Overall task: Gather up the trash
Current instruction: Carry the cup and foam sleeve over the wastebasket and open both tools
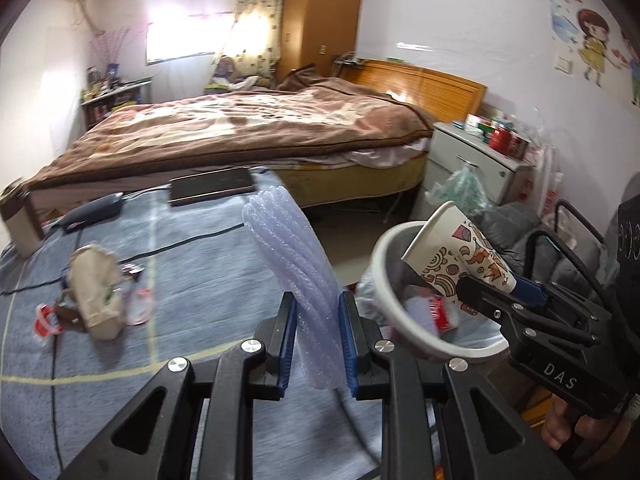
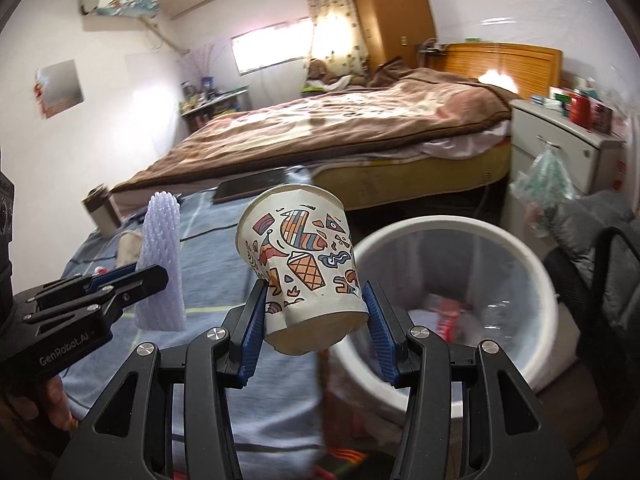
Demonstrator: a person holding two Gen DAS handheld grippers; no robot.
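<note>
At lower centre, left wrist view: the left gripper [image 1: 317, 330] had its blue-padded jaws closed on a pale lilac foam-net sleeve [image 1: 294, 264], which stood nearly upright between the pads and leaned toward the upper left.
Right side, left wrist view: the right gripper [image 1: 486, 286] gripped a patterned white paper cup [image 1: 460, 258], tilted with its mouth toward the upper left, over the rim of a round white waste bin [image 1: 384, 276].
Lower centre, right wrist view: the right gripper [image 2: 316, 320] pinched the paper cup [image 2: 300, 260] near its base, mouth pointing away from the camera.
Right of centre, right wrist view: the waste bin [image 2: 532, 272] stood just beside the cup, with red-and-white wrappers [image 2: 448, 320] lying inside it.
Left side, right wrist view: the left gripper [image 2: 140, 280] held the foam-net sleeve [image 2: 162, 264] upright.
Table, left wrist view: a blue checked cloth [image 1: 200, 248] carried a crumpled beige paper bag [image 1: 96, 292] and small red-and-white wrappers [image 1: 46, 320] at lower left, well apart from the bin.
Upper left of table: a dark flat tablet [image 1: 212, 190] lay near the far edge.
Background: a bed with a brown blanket [image 1: 240, 128] filled mid-frame.
</note>
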